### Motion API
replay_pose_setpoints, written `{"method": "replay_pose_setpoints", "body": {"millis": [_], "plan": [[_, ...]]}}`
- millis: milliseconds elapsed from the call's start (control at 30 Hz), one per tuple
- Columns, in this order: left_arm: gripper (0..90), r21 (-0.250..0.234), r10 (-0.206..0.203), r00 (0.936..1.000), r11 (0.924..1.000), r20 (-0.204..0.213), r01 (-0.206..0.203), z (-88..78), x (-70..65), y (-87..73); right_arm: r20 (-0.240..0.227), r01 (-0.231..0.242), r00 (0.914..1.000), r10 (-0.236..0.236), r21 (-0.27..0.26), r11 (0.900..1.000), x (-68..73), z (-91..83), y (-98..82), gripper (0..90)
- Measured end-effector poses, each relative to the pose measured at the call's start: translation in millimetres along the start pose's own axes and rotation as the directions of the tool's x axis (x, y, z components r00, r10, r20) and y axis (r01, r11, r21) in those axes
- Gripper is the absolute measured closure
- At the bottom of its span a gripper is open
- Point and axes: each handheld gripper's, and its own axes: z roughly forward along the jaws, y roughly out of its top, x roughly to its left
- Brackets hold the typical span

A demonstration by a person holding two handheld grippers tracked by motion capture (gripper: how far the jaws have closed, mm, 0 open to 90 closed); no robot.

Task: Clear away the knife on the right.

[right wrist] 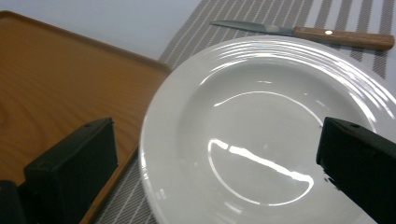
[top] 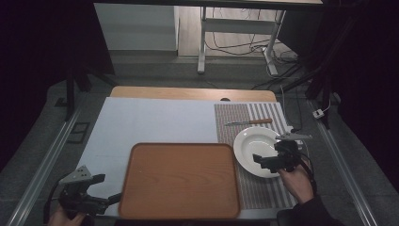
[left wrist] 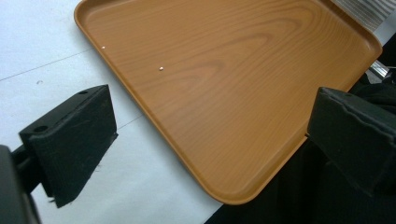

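A brown wooden tray (top: 181,179) lies at the front middle of the table, with its near corner between the left jaws (left wrist: 233,116). A white plate (top: 256,150) sits on the striped placemat (top: 251,188) to the tray's right; its rim lies close to the tray edge (right wrist: 140,60). The plate (right wrist: 261,135) is empty. My left gripper (top: 110,188) stands open at the tray's front left corner, holding nothing. My right gripper (top: 263,160) hovers open over the plate's near right side. A wooden-handled knife (top: 249,122) lies beyond the plate, and the knife (right wrist: 303,31) points left.
A pale cloth (top: 150,127) covers most of the table, with a wooden strip (top: 193,92) bare at the far edge. Metal rails (top: 42,165) run along both sides. A desk frame and cables (top: 235,42) stand on the floor beyond.
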Motion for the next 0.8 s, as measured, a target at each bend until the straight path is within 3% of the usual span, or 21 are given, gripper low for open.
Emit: {"method": "replay_pose_setpoints", "body": {"millis": [433,800], "plan": [[1.4,0.000,-0.003,1.0000,1.0000,-0.001,0.003,0.3,0.1,0.1,0.031,0.015,0.9994,-0.015,0.026,1.000,-17.4,22.0,16.2,0.0],[1.4,0.000,-0.002,1.0000,1.0000,0.001,0.002,0.4,0.4,0.2,0.035,-0.016,0.9993,0.015,0.031,0.999,-35.4,38.7,31.9,0.0]]}}
